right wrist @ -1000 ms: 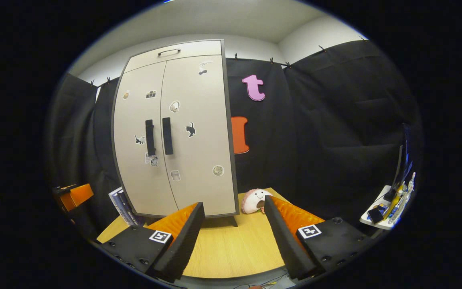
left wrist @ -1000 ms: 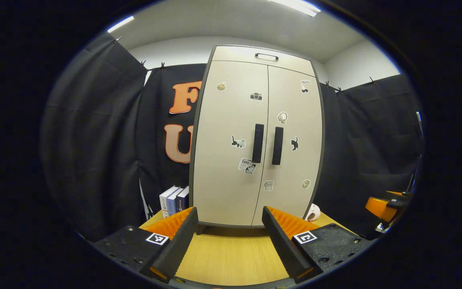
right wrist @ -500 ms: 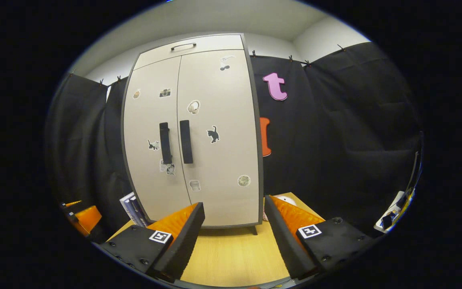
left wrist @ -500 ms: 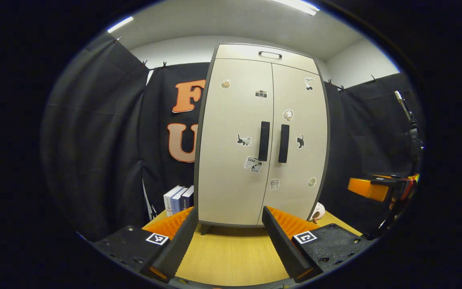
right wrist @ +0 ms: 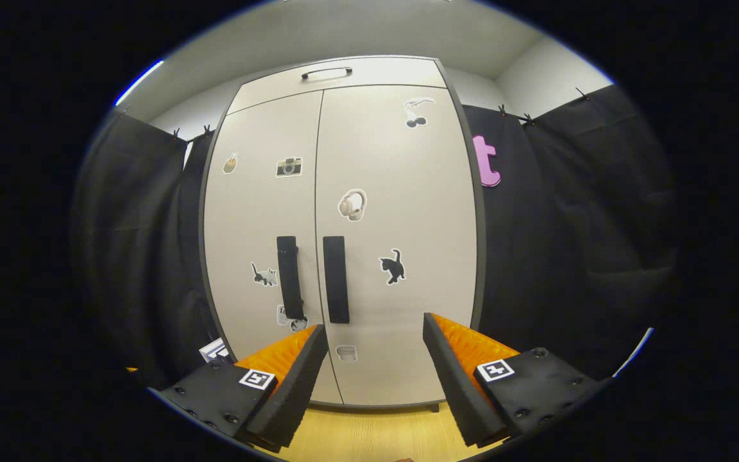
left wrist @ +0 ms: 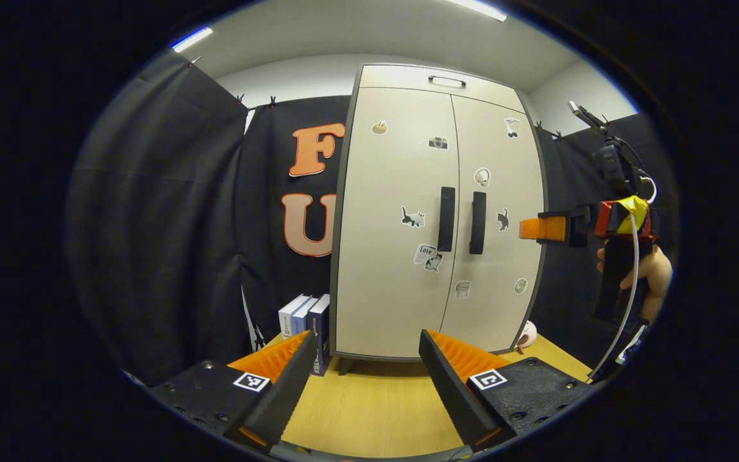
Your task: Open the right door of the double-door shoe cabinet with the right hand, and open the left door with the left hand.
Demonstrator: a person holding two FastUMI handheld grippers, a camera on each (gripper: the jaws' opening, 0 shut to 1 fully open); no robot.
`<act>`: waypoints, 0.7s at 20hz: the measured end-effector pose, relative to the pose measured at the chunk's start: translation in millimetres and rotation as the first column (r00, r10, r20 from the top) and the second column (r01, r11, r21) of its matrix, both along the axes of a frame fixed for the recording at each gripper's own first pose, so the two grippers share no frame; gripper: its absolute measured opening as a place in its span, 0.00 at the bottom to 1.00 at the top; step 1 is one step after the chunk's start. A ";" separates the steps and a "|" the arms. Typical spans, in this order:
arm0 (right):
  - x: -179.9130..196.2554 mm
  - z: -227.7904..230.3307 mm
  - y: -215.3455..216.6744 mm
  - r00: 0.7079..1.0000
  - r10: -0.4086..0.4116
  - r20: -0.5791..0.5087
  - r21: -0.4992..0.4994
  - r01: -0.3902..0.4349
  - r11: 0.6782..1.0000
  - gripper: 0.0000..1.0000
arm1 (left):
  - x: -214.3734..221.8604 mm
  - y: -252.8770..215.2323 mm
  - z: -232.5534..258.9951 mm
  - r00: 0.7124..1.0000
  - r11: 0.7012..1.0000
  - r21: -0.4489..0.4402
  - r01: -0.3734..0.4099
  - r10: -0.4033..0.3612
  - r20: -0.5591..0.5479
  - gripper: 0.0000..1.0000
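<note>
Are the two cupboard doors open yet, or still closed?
Both shut. The left door and right door lie flat and level, just a thin seam between, handles side by side, nothing inside showing.

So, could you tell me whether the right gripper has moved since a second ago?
Yes. In the left gripper view the right gripper has risen from table level to handle height, closer to the shoe cabinet's right door handle.

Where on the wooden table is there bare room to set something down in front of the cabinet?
The yellow wooden tabletop is bare in front of the beige double-door cabinet, ahead of the open left gripper. It is crowded beside the cabinet: upright books on its left, a small pale plush toy on its right.
</note>
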State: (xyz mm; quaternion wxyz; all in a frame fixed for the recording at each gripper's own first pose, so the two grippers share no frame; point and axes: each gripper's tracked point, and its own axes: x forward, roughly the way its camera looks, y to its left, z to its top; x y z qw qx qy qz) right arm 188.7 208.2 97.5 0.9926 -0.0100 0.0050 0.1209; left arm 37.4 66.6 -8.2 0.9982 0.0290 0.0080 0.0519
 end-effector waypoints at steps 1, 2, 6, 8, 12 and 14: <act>9.8 5.0 7.8 1.000 0.004 0.001 0.003 -0.004 1.000 0.99 | 1.7 5.5 -0.3 1.000 1.000 -0.003 -0.009 0.009 -0.002 0.98; 20.1 8.5 16.1 1.000 0.007 0.001 0.001 -0.007 1.000 0.99 | 4.0 11.3 -0.5 1.000 1.000 -0.007 -0.018 0.018 -0.002 0.98; 56.5 13.5 41.5 1.000 0.016 -0.004 -0.010 -0.016 1.000 0.99 | 10.5 33.6 -1.0 0.998 0.998 -0.018 -0.059 0.059 -0.006 0.98; 72.5 12.7 49.3 1.000 0.011 -0.010 -0.003 -0.011 1.000 0.92 | 13.7 43.1 -2.0 0.997 0.997 -0.017 -0.078 0.078 -0.008 0.98; 99.8 5.2 58.6 0.999 0.002 -0.037 -0.002 -0.002 1.000 0.98 | 18.8 57.8 -3.1 0.994 0.994 -0.012 -0.109 0.109 -0.012 0.98; 108.4 3.8 62.7 0.999 0.006 -0.047 -0.002 -0.006 1.000 0.93 | 20.3 64.2 -4.5 0.992 0.992 -0.012 -0.125 0.125 -0.014 0.98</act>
